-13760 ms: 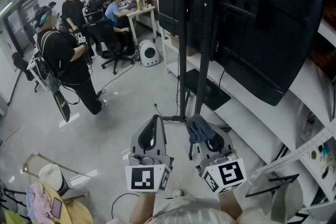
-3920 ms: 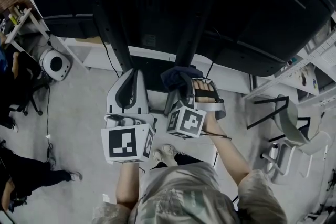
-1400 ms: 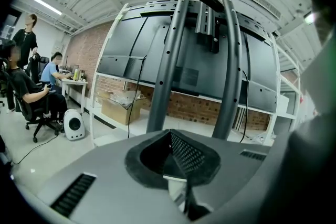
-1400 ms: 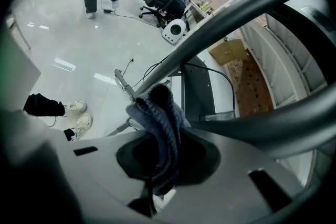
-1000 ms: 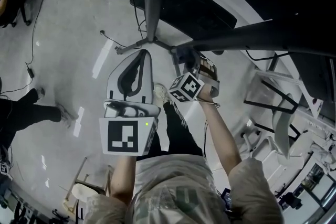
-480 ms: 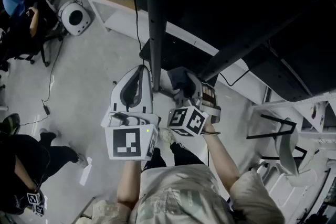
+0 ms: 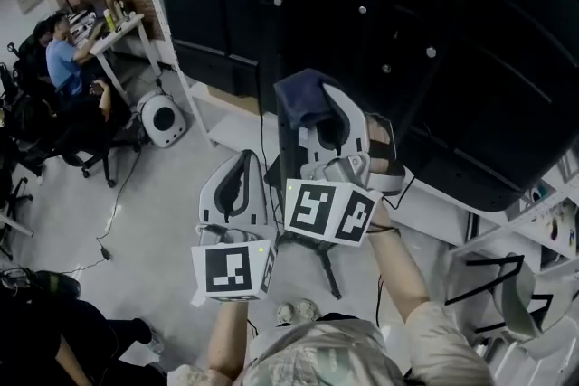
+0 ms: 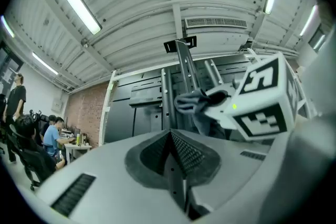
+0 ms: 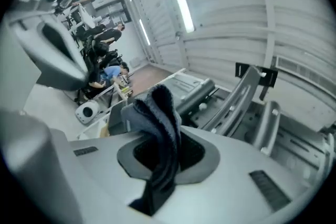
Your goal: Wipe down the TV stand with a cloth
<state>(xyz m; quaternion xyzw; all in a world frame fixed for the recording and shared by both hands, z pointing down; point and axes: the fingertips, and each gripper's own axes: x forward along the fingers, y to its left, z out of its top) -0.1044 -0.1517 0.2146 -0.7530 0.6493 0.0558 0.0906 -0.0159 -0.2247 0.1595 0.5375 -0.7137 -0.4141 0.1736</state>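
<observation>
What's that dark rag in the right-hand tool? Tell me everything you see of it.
The cloth is a dark blue-grey rag, soft and fuzzy-looking. It is bunched and folded, pinched between the jaws of the right tool, one lobe sticking up past the tips and a tail hanging back below. It is held up by the black TV stand post; whether they touch can't be told.

We see the TV (image 7: 452, 59) cut off by the top and right edges of the head view. Of the TV stand (image 7: 323, 269), only a foot shows below the right gripper (image 7: 327, 124), whose jaw tips the cloth (image 7: 298, 98) covers. Items on the far desk (image 7: 118, 21) are too small to tell.
</observation>
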